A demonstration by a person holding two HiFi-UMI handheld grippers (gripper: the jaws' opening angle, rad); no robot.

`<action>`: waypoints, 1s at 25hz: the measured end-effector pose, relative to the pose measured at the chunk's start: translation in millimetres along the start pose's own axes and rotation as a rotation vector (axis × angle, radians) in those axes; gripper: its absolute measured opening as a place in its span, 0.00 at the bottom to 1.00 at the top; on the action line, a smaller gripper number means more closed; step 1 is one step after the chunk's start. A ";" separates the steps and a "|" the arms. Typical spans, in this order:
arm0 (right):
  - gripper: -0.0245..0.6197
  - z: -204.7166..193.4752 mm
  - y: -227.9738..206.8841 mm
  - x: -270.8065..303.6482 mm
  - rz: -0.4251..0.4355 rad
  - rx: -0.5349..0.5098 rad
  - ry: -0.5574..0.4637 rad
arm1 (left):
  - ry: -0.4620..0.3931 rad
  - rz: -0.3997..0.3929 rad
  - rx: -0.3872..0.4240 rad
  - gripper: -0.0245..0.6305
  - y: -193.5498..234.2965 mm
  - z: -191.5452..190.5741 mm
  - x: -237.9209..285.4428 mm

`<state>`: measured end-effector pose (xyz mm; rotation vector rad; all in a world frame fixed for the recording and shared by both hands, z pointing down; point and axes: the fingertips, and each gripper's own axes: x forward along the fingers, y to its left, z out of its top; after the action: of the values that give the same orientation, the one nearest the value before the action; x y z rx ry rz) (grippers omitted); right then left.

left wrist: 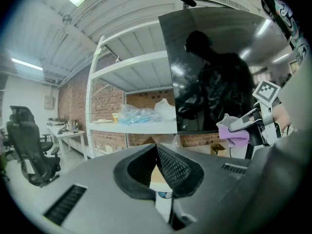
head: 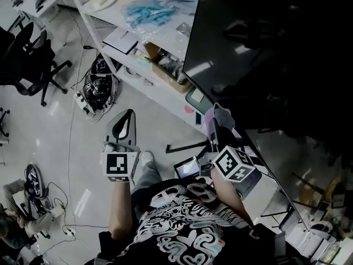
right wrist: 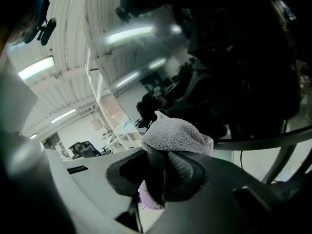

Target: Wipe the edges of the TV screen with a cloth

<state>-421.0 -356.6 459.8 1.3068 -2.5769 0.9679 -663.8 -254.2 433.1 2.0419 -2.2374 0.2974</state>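
The right gripper (right wrist: 156, 179) pinched a lilac terry cloth (right wrist: 178, 138) in its fingers, just beside the bottom edge of the big black TV screen (head: 265, 54); that edge ran sideways past it. The left gripper (left wrist: 157, 152), fingers closed on nothing, hung well apart.

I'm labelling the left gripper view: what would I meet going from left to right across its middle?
From left: black office chair → white desk → clear bags of blue items on the shelf → purple cloth.

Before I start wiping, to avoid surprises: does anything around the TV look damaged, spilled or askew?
Nothing looks damaged or spilled. The TV screen shows only reflections; the cloth is clamped in the right gripper. Cables tangle on the floor.
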 end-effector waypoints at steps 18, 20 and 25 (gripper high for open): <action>0.20 0.0 32.1 44.9 -0.039 -0.021 -0.028 | -0.009 -0.029 0.001 0.06 60.6 1.2 19.9; 0.20 -0.4 34.0 49.2 -0.045 -0.023 -0.029 | -0.014 -0.041 0.004 0.06 64.2 3.4 24.4; 0.20 -0.2 44.7 62.7 -0.055 -0.024 -0.039 | -0.018 -0.061 0.012 0.06 78.8 5.8 31.3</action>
<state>-494.2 -380.7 459.8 1.3962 -2.5584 0.9085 -744.7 -279.4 427.7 2.1233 -2.1835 0.2885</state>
